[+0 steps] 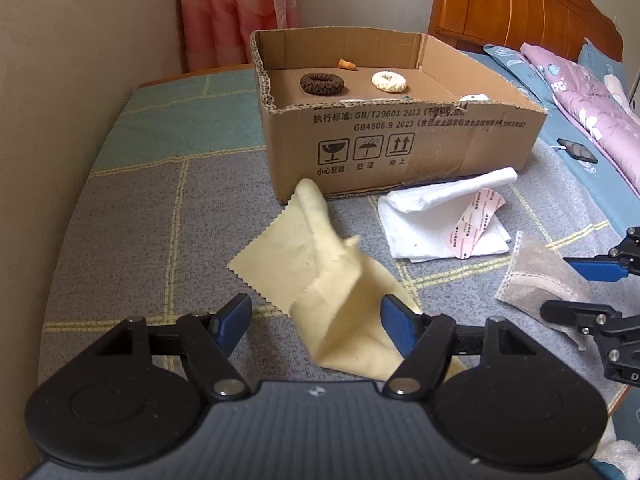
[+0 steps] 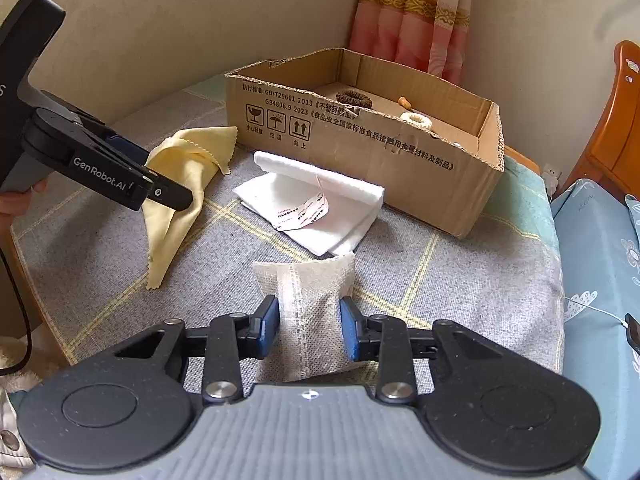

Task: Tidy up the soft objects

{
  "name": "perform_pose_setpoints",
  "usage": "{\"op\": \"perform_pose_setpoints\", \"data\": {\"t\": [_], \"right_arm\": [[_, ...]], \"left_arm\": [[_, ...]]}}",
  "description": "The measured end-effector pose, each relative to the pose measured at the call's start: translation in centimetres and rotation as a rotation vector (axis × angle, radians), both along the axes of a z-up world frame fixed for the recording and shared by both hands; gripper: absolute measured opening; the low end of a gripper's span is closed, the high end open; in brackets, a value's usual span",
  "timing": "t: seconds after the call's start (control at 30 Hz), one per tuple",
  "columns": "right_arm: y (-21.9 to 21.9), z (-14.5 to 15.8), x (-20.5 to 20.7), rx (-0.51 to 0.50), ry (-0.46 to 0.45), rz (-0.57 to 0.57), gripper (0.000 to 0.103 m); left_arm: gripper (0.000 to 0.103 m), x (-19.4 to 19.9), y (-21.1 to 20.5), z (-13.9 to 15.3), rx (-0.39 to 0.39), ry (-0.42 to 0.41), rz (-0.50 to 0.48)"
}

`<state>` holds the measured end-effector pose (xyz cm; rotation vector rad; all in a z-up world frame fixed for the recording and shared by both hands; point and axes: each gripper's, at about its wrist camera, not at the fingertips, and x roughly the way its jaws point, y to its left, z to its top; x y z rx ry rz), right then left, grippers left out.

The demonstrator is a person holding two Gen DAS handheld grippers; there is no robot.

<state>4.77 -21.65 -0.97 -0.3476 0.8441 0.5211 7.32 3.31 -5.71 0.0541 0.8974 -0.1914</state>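
A yellow cloth [image 1: 320, 256] lies crumpled on the grey checked mat, in front of the cardboard box [image 1: 400, 148]. My left gripper [image 1: 316, 320] is open, its fingers on either side of the cloth's raised fold; it also shows in the right wrist view [image 2: 176, 196] over the cloth [image 2: 188, 168]. A grey-white fabric pouch [image 2: 312, 312] lies between the open fingers of my right gripper [image 2: 308, 330]. A folded white cloth [image 2: 320, 208] with a pink-printed wrapper [image 2: 304, 212] lies by the box [image 2: 360, 140]. The box holds a brown scrunchie [image 1: 325, 83], a cream scrunchie [image 1: 389, 81] and a small orange piece [image 1: 346, 65].
The mat [image 1: 140, 220] covers a low surface against a beige wall. A bed with blue sheet and a pink floral quilt [image 1: 580, 100] lies to the right, with a dark phone [image 1: 578, 150] on it. A pink curtain [image 1: 236, 12] hangs behind the box.
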Motion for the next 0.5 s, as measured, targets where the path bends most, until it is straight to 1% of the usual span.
{"op": "perform_pose_setpoints", "data": {"t": [0.03, 0.07, 0.1, 0.13, 0.23, 0.3, 0.37, 0.4, 0.47, 0.5], "right_arm": [[0.1, -0.1, 0.0, 0.002, -0.004, 0.0, 0.042], [0.2, -0.1, -0.1, 0.005, -0.006, -0.001, 0.049], [0.2, -0.2, 0.0, 0.011, -0.007, -0.004, 0.056], [0.1, -0.2, 0.0, 0.019, -0.008, -0.006, 0.058], [-0.1, -0.2, 0.2, 0.029, -0.009, -0.01, 0.062], [-0.3, -0.2, 0.3, 0.032, -0.01, -0.018, 0.067], [-0.5, -0.3, 0.3, 0.038, -0.009, -0.027, 0.069], [-0.6, -0.3, 0.4, 0.04, -0.008, -0.031, 0.069], [-0.7, -0.4, 0.5, 0.044, -0.008, -0.038, 0.07], [-0.8, -0.4, 0.5, 0.047, -0.007, -0.041, 0.07]], "left_arm": [[0.077, 0.2, 0.0, -0.2, 0.011, -0.005, 0.003], [0.08, 0.4, 0.1, -0.3, 0.024, -0.013, 0.001], [0.086, 0.7, 0.1, -0.4, 0.034, -0.021, 0.0], [0.09, 1.0, 0.2, -0.5, 0.038, -0.025, 0.004], [0.091, 1.9, 0.7, -0.7, 0.015, -0.025, 0.008], [0.091, 2.5, 0.6, -0.7, 0.019, -0.032, 0.005], [0.088, 2.8, 0.4, -0.7, 0.017, -0.038, -0.007], [0.084, 3.0, 0.3, -0.7, 0.007, -0.037, -0.014], [0.074, 2.9, 0.0, -0.5, 0.001, -0.042, -0.034], [0.064, 2.8, -0.2, -0.4, -0.003, -0.043, -0.047]]}}
